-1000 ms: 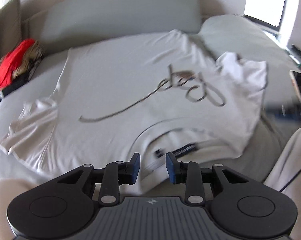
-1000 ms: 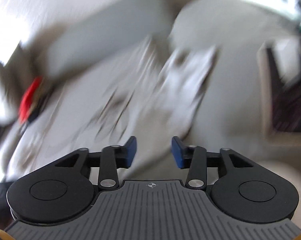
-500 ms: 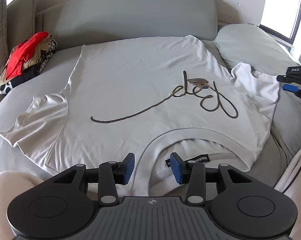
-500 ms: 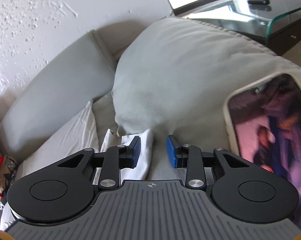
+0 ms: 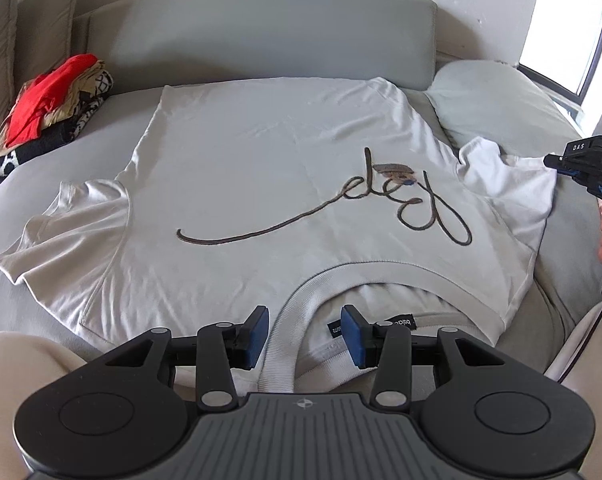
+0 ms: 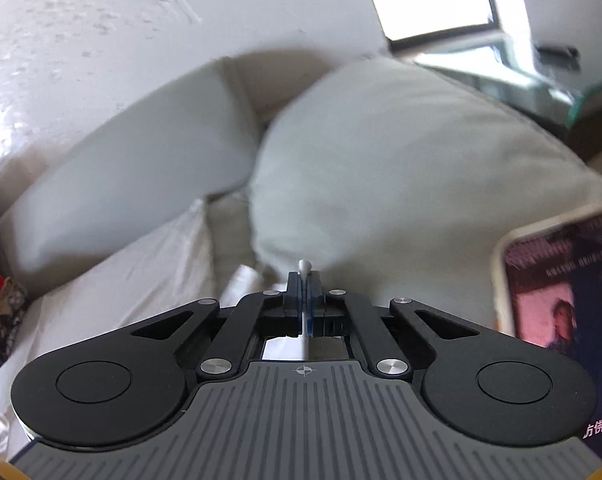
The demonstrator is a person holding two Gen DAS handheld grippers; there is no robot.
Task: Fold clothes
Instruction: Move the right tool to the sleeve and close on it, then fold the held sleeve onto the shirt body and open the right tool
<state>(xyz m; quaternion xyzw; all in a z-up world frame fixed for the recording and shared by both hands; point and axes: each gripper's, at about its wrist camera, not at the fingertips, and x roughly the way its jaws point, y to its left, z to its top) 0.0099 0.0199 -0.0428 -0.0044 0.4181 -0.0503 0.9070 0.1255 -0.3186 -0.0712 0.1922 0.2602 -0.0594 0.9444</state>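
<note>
**Two grippers at one shirt, right sleeve pinched**

One pale T-shirt (image 5: 261, 184) lies spread face-up on the grey sofa seat (image 5: 5, 216), collar near, hem far against the backrest (image 5: 277, 28). The right gripper (image 6: 304, 280) is clenched on a thin fold of white cloth at the right sleeve (image 5: 509, 184); a sliver of fabric stands up between its blue pads. The left gripper (image 5: 304, 332) hangs released over the near collar (image 5: 289, 332), jaws apart and straddling the ribbed neckband, gripping nothing.

As a judgement, the step in hand is carrying the right sleeve inward across the body. To do it well, lift only enough to free the cloth, draw it leftward in a straight line so the crease runs collar to hem, and let the left gripper steady the collar so the body does not drag.

Room is good to the left: bare seat lies between the left sleeve (image 5: 61, 232) and the stacked clothes (image 5: 49, 108) far left. On the right it is tighter, with a cushion (image 6: 401, 168) just beyond the sleeve and a phone (image 6: 561, 312) lying near it.
</note>
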